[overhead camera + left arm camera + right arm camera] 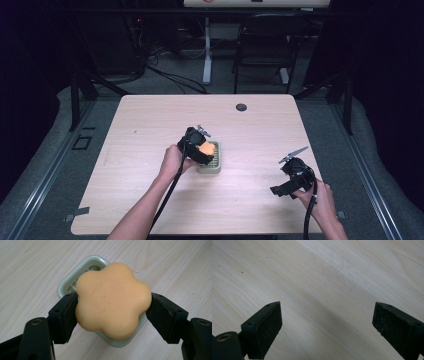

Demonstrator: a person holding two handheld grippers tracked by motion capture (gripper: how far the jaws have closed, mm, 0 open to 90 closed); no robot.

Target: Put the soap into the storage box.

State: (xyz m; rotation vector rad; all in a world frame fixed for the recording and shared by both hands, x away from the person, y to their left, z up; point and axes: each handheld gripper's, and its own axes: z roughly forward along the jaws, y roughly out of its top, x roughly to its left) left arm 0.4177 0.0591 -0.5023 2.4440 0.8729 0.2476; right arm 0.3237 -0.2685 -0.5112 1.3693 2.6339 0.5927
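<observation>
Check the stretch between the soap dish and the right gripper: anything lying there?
Nothing. In the high view, bare wood table runs from the soap dish to the right gripper. The left gripper holds the orange soap over the dish.

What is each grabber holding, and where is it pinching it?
The left gripper pinches the orange flower-shaped soap by its two opposite side edges, above the green dish. The right gripper holds nothing.

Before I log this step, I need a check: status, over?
Left gripper shut on the orange soap, over the green dish. Right gripper open above bare table. Nothing in the way.
</observation>
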